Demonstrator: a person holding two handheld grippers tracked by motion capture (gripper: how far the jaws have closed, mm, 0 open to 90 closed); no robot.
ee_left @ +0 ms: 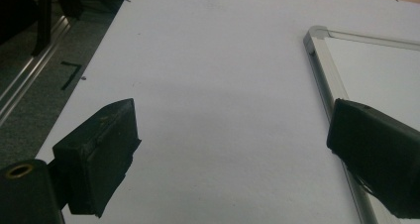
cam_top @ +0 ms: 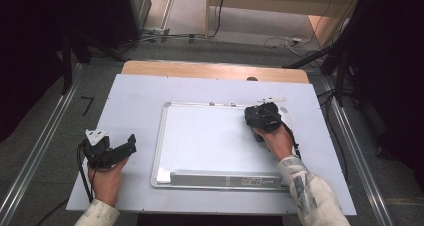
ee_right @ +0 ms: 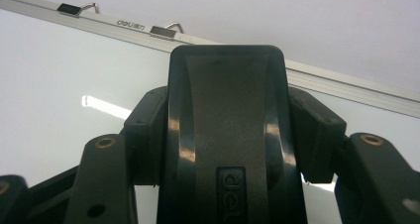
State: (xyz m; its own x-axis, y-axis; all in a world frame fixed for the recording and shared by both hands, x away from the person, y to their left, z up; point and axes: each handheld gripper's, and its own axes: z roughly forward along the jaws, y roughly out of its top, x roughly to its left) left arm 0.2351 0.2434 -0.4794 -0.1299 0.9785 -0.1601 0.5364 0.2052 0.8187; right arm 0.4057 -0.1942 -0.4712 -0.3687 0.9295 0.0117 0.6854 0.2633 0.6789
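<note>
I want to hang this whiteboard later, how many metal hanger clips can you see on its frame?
2, both on the whiteboard's far edge rail: one hanger clip toward that rail's left in the right gripper view, one nearer the eraser. More may be hidden.

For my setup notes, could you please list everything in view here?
whiteboard: one, white with silver frame, flat at the middle of the table.
eraser: one, black, clamped over the whiteboard's far right part.
table: one, pale grey top, wooden far edge.
cables: several, dark and white, on the floor beyond.
left hand-held gripper: one, black, open, left of the whiteboard.
right hand-held gripper: one, black, shut on the eraser.
</note>
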